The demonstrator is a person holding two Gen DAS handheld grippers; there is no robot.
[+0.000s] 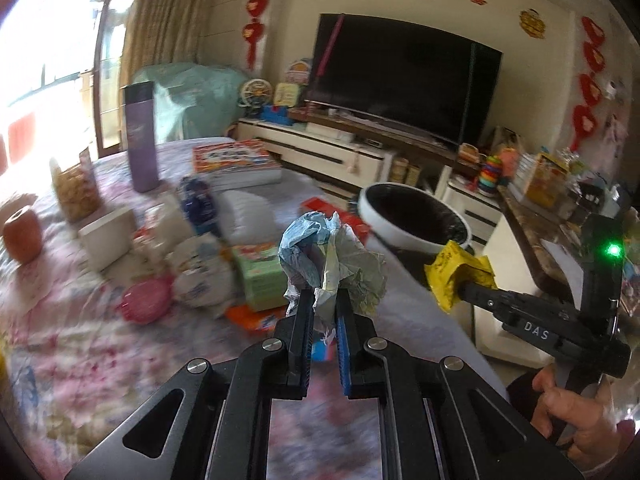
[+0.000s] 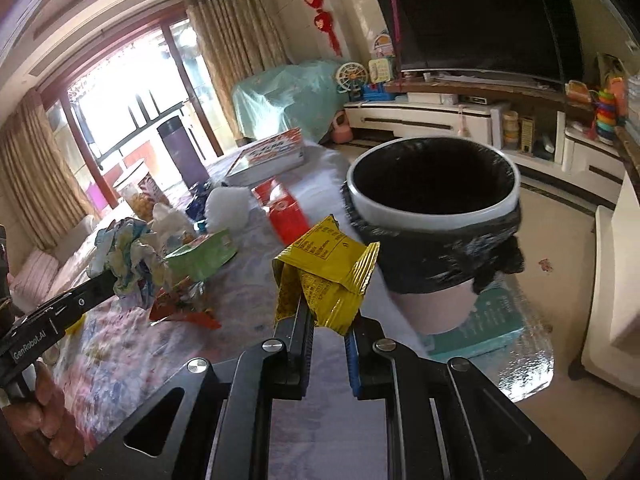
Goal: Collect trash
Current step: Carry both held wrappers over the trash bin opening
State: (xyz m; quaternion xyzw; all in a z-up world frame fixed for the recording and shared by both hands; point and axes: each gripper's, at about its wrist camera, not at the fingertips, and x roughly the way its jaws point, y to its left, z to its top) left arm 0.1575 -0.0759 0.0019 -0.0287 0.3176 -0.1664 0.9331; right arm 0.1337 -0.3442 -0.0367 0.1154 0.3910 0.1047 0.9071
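Home living room, television (image 1: 404, 80) on low cabinet (image 1: 320, 152), curtains (image 2: 236, 36), red wall decorations (image 1: 256, 12)

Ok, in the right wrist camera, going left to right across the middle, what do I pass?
Crumpled paper wad in the left gripper → green packet on the table → yellow wrapper in the right gripper → trash bin with its black liner.

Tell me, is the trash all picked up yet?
Not yet. Two pieces are picked up: the left gripper pinches a crumpled paper wad, and the right gripper pinches a yellow wrapper. Neither is in the bin yet; its dark inside hides any trash already there. Wrappers and packets still lie on the flowery tablecloth.
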